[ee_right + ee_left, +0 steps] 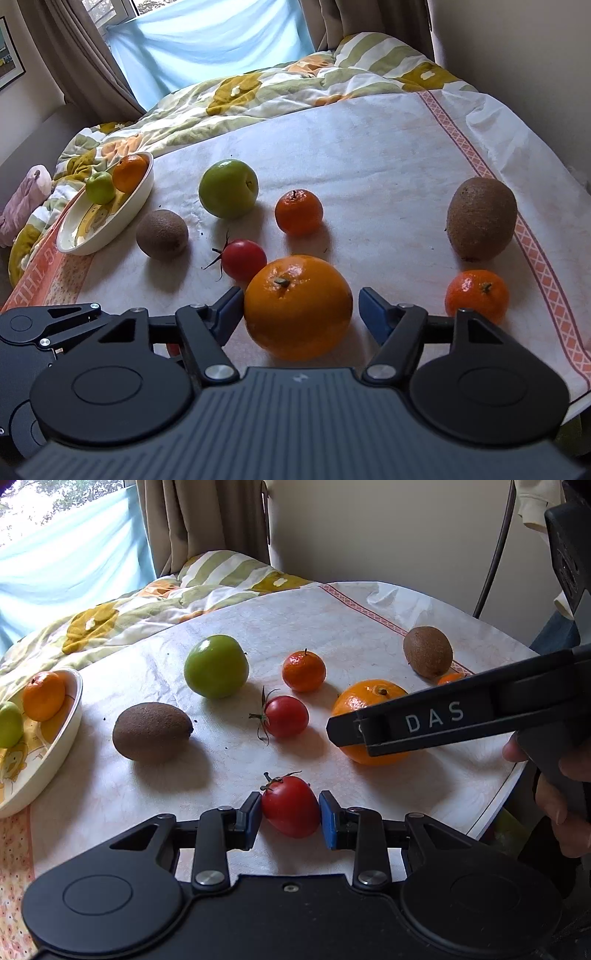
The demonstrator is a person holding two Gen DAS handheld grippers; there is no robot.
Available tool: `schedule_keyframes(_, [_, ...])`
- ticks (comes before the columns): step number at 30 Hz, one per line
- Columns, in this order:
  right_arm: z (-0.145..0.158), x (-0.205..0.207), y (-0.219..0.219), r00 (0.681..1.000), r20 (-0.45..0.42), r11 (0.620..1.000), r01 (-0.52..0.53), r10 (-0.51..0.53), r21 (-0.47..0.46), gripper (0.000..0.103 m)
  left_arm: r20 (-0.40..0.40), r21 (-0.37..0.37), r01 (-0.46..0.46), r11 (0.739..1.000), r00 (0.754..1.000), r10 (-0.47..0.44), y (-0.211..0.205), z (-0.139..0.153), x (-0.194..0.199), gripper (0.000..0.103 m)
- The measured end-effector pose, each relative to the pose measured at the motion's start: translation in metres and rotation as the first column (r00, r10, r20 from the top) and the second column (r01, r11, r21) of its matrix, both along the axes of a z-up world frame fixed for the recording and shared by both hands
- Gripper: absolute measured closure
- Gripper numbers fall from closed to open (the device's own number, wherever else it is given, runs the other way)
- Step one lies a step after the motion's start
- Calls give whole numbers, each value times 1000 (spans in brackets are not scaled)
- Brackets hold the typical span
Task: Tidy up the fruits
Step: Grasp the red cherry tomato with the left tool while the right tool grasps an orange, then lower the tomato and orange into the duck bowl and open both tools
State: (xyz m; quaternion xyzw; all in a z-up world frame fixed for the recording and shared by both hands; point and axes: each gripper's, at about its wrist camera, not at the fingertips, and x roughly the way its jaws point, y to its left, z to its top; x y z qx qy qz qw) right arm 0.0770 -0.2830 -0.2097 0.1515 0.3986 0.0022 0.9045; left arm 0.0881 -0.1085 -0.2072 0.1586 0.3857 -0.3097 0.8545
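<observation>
Cloth-covered bench (pixel 332 620): your left gripper (pixel 290 814) has its jaws pinching the small red tomato (pixel 290 806), white oval bowl (pixel 55 753) at ten o'clock; your right gripper (pixel 301 310) stands with jaws wide around the large round orange (pixel 298 306).

The left camera sits low behind the left tool (pixel 290 818), close over the tabletop (pixel 332 627), looking toward the wall and curtain. The right camera sits behind the right tool (pixel 301 314), looking toward the window. Both see the green apple (pixel 216 665) (pixel 228 188), the bowl (pixel 55 746) (pixel 110 229) and the big orange (pixel 364 701) (pixel 298 306).
</observation>
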Motion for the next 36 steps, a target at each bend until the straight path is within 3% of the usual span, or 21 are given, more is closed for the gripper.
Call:
schedule_keyframes(3, [-2, 2, 2, 1000, -9, 1000, -24, 24, -13, 24, 2, 3, -4, 1000, 1000, 4, -1, 0, -1, 66])
schedule_keyframes(17, [10, 0, -4, 1000, 1, 1000, -25, 25, 12, 25, 51, -8, -50, 999, 997, 50, 5, 23, -9, 66])
schedule_keyframes(29, [80, -9, 0, 992, 70, 994, -104, 102, 32, 25, 101, -60, -206, 977, 972, 211, 24, 86, -25, 66])
schedule_keyframes(36, [113, 0, 9, 984, 82, 986, -161, 156, 53, 25, 154, -101, -297, 950, 938, 310, 53, 127, -21, 66])
